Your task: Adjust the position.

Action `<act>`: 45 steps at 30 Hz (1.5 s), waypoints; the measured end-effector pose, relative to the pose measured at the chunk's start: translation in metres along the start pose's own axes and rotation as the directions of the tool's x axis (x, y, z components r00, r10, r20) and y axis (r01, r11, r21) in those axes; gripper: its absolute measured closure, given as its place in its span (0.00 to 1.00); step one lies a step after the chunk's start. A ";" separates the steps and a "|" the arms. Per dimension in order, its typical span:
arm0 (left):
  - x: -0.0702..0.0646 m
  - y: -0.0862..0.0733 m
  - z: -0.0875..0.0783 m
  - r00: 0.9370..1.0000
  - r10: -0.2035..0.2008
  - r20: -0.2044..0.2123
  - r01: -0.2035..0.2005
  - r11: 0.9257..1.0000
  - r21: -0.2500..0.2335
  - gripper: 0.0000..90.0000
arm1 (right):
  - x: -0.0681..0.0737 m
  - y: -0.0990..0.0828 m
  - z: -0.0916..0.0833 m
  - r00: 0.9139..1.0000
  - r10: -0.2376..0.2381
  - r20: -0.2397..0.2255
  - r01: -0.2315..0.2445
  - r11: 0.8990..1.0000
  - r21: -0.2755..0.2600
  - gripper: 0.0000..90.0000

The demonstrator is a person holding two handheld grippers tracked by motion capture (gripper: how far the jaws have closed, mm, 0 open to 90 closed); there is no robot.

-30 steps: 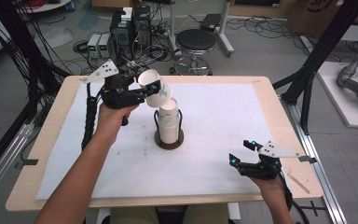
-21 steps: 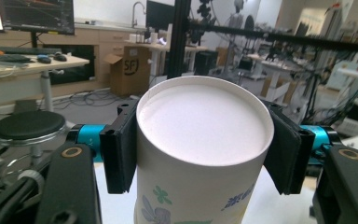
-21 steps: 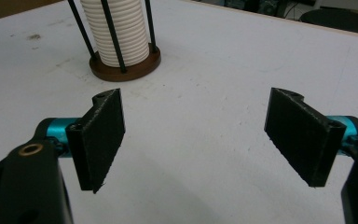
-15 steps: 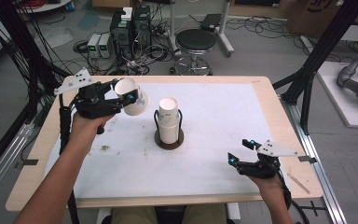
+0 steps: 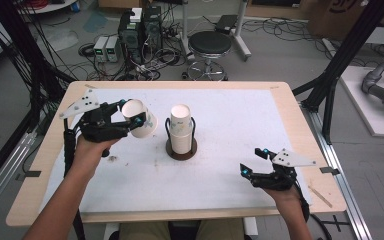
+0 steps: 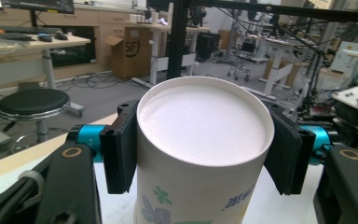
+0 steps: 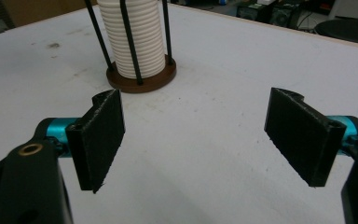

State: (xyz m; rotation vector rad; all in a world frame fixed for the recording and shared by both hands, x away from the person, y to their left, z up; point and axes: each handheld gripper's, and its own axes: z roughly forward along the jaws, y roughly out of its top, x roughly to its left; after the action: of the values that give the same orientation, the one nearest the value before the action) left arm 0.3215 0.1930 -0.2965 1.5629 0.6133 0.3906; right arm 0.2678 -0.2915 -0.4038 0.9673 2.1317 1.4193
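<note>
White table (image 5: pixel 230 150): left gripper (image 5: pixel 130 114) grips paper cup (image 5: pixel 141 119) (right gripper (image 5: pixel 252 161) gapes).

White cup (image 6: pixel 200 154) (blue floral print)

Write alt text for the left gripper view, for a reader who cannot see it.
A white paper cup with a blue flower print is clamped bottom-up between the left gripper's two black jaws, its flat base facing the camera. Behind it, a black stool stands on the floor of a cluttered workshop.
</note>
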 end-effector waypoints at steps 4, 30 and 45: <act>-0.007 -0.010 0.000 1.000 0.007 0.022 -0.007 1.000 0.018 0.40 | 0.003 0.002 0.003 0.999 0.000 -0.043 0.000 1.000 -0.003 0.23; -0.043 -0.055 0.024 0.987 0.015 0.159 -0.030 0.995 0.093 0.40 | 0.044 0.024 0.040 0.952 -0.075 -0.297 0.085 0.996 0.022 0.23; -0.064 -0.063 0.046 0.968 0.021 0.251 -0.054 0.990 0.128 0.40 | 0.061 0.039 0.061 0.914 -0.126 -0.386 0.125 0.992 -0.026 0.23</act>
State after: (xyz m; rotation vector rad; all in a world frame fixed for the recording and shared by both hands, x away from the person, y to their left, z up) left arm 0.2886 0.1185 -0.3557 1.7216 0.4218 0.1792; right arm 0.2785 -0.1987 -0.3902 0.5672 2.4189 1.6536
